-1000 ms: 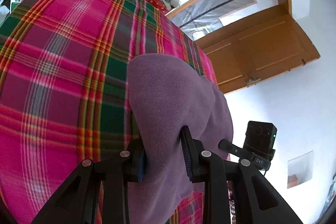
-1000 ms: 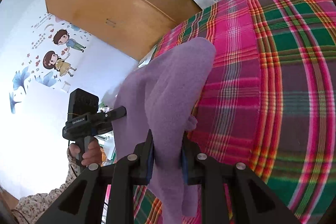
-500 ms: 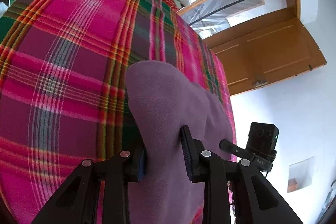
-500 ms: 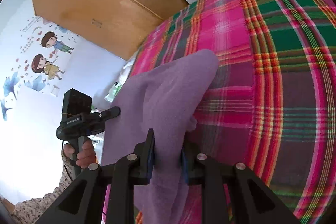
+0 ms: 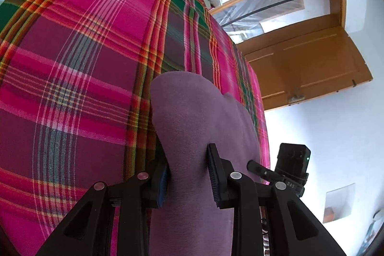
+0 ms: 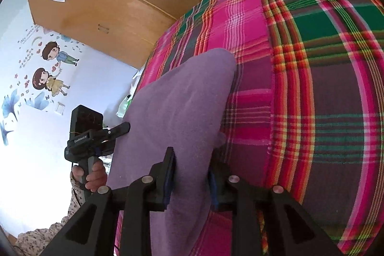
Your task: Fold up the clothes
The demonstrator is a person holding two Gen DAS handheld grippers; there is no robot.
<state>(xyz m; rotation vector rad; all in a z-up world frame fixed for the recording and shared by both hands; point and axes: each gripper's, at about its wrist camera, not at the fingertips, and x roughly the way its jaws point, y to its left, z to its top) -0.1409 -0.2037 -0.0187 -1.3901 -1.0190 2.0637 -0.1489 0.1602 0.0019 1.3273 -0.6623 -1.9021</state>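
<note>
Two grippers, left [image 5: 188, 174] and right [image 6: 190, 175], each pinch an edge of a purple cloth [image 5: 192, 116], held taut above a pink plaid bed [image 5: 79, 78]. A hand [image 6: 92, 175] grips the left handle. Behind stand a wooden wardrobe [image 6: 103, 4], a door [image 5: 304, 66] and white walls.

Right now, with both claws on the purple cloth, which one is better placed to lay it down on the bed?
Neither clearly. The left claw and the right claw both grip the purple cloth over the plaid blanket, so lowering both together looks best.
</note>
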